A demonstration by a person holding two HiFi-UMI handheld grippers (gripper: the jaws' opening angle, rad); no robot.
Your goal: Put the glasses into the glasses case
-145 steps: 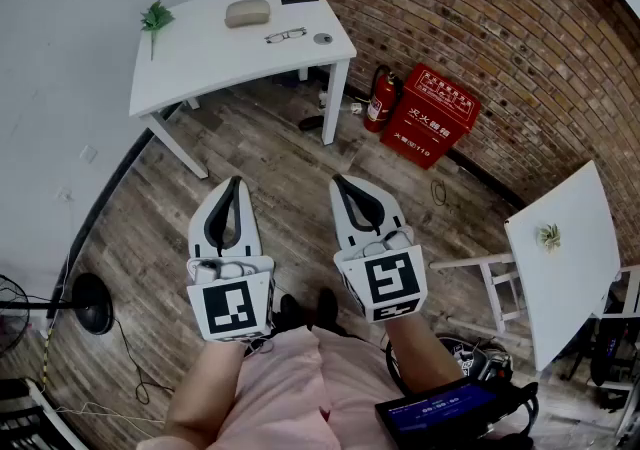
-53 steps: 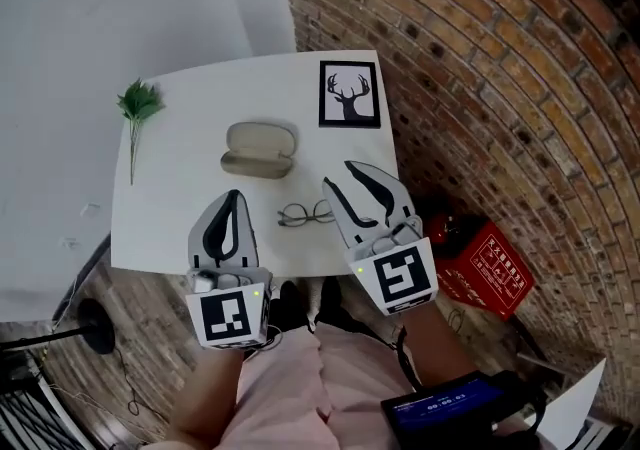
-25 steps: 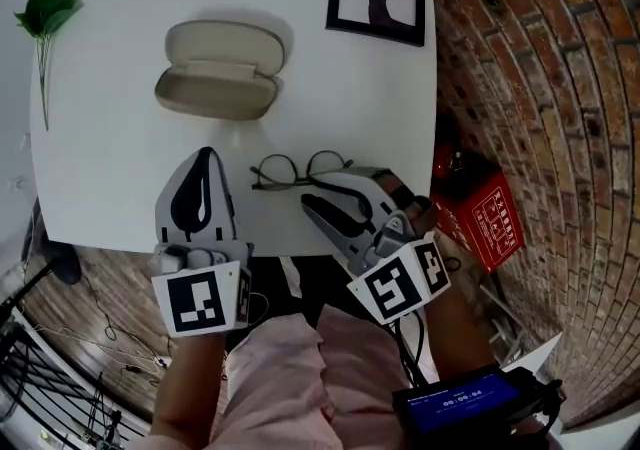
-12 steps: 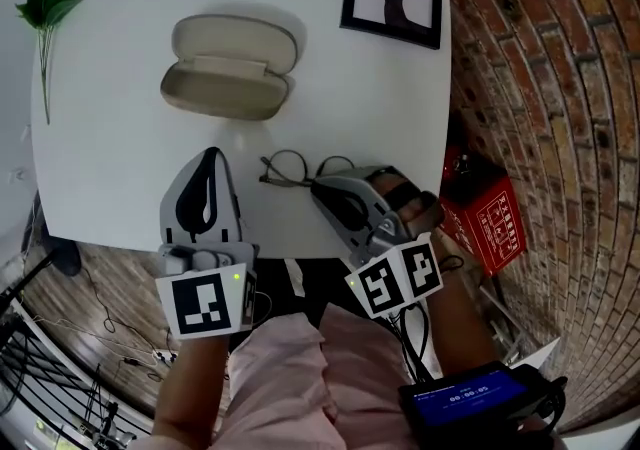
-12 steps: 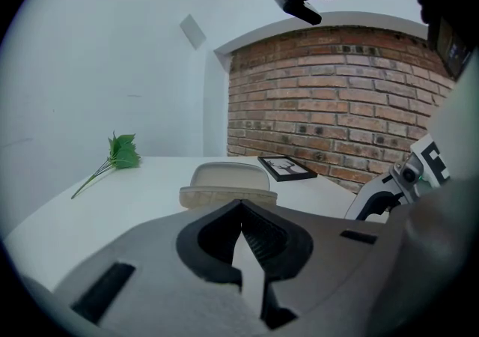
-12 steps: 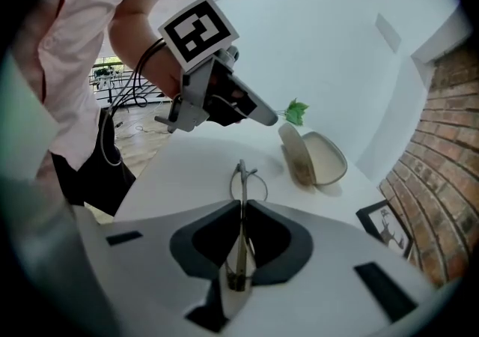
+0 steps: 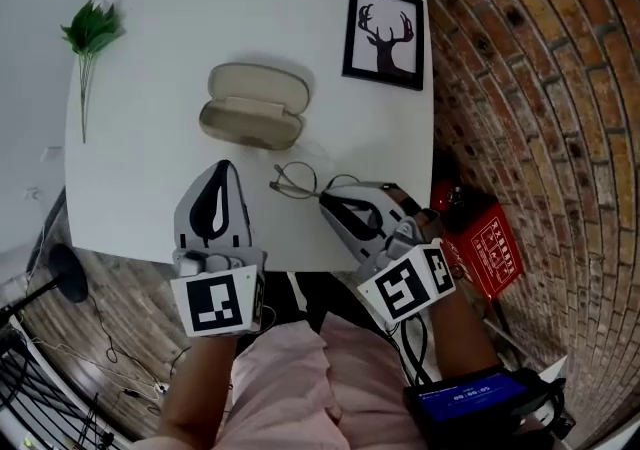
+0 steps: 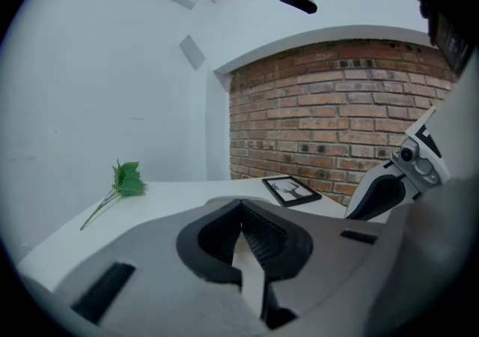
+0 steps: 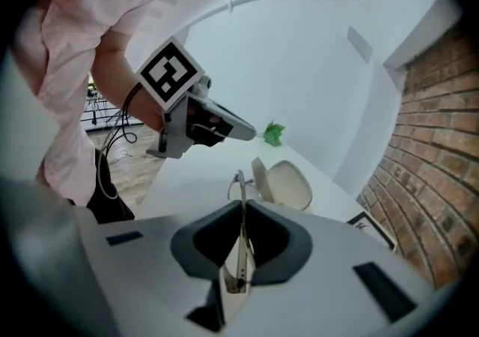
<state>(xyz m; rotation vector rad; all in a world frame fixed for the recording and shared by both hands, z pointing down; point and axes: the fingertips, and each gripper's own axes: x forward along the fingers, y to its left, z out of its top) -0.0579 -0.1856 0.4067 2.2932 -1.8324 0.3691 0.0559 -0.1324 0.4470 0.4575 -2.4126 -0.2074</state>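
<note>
While the jaws of the right gripper (image 7: 330, 200) are closing on the thin wire-rimmed glasses (image 7: 298, 181) near the near edge of the white table (image 7: 130, 178), they should probably travel level, lenses up, to the open beige oval glasses case (image 7: 252, 108) farther left; the left gripper (image 7: 222, 168) has its jaws together on nothing.

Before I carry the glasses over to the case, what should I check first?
1. Glasses between the right gripper's closing jaws: ok.
2. Grip firm enough for the carry: cannot tell.
3. Case lid open: ok.
4. Case inside empty: ok.
5. Table between glasses and case free of other things: ok.
6. Left gripper shut, empty, short of the case: ok.
</note>
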